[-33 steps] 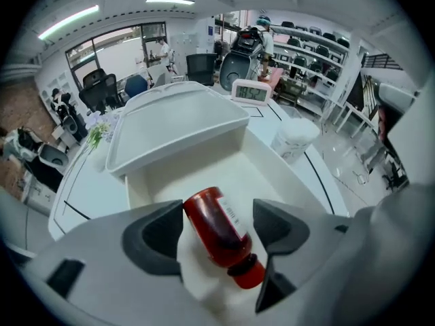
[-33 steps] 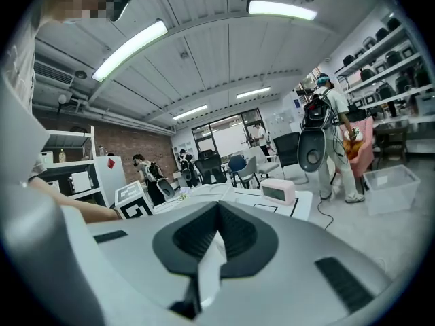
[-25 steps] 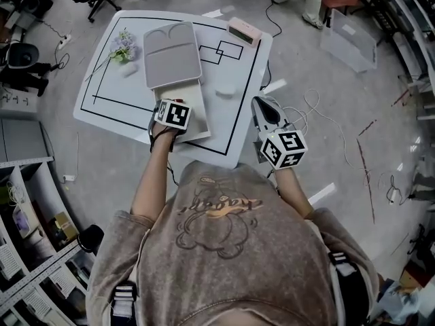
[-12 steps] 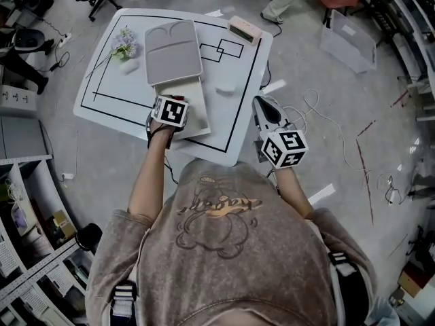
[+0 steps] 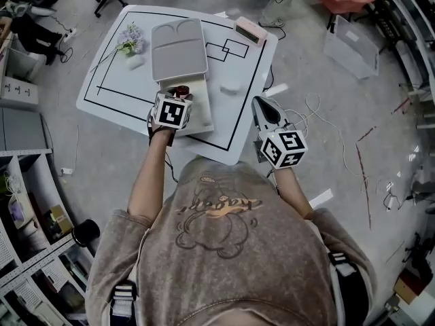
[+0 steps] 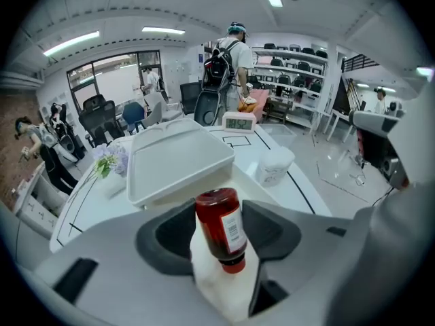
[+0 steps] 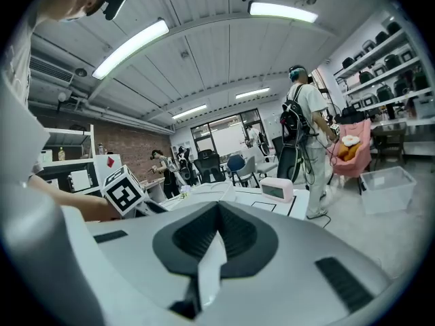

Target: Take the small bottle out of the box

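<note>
My left gripper hangs over the open box at the table's near edge. Its jaws have just been closing and now press on a small bottle with dark red contents and a red cap. In the left gripper view the small bottle leans between the grey fingers, cap toward the camera, lifted off the box floor. The box's grey lid lies open beyond it. My right gripper stays beside the table's right edge, and its jaws meet with nothing between them.
A white table with black outlines carries a small white jar, a pink clock and a flower sprig. Cables lie on the floor to the right. A person with a backpack stands beyond the table.
My left gripper has risen from the box with the bottle, whose red top now shows past the marker cube. The right gripper has kept still.
</note>
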Demonstrator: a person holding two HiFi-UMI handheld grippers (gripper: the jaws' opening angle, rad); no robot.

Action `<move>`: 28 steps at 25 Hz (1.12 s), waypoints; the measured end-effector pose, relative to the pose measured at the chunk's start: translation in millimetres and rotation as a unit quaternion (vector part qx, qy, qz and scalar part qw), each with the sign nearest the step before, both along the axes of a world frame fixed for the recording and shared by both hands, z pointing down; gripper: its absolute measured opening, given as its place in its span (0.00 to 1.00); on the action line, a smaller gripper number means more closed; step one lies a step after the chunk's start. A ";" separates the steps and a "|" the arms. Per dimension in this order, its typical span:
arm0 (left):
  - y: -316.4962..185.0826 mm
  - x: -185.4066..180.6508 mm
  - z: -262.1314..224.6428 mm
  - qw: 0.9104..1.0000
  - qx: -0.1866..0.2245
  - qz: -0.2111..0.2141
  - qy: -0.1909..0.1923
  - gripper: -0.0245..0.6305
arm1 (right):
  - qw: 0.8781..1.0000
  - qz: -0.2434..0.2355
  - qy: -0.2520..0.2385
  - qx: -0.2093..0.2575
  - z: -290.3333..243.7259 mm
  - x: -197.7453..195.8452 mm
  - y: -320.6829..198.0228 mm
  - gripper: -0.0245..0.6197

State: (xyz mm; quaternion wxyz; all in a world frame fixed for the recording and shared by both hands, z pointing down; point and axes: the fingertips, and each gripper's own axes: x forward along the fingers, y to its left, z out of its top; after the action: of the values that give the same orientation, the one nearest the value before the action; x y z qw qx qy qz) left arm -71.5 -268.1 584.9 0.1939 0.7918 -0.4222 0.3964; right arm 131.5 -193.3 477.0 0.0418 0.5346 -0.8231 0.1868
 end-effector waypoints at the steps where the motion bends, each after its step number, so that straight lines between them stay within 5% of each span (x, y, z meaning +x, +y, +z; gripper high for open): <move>1: -0.2 0.5 -4.4 1.000 0.007 -0.001 0.005 0.37 | 1.000 -0.001 0.000 0.000 -0.1 -0.9 0.3 0.03; 13: 1.1 9.7 -89.1 0.987 0.107 -0.014 0.121 0.37 | 1.000 -0.020 0.005 0.000 -0.8 -16.8 0.3 0.03; 28: 28.9 -31.3 -159.7 0.937 0.186 -0.085 0.282 0.37 | 0.999 -0.047 0.014 0.002 -3.0 -34.7 -3.9 0.03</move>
State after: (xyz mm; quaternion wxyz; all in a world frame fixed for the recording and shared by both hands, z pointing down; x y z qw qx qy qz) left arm -102.8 -239.2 425.3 0.1870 0.8539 -0.4827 0.0533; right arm 96.8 -197.2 474.0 0.0609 0.4983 -0.8468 0.1759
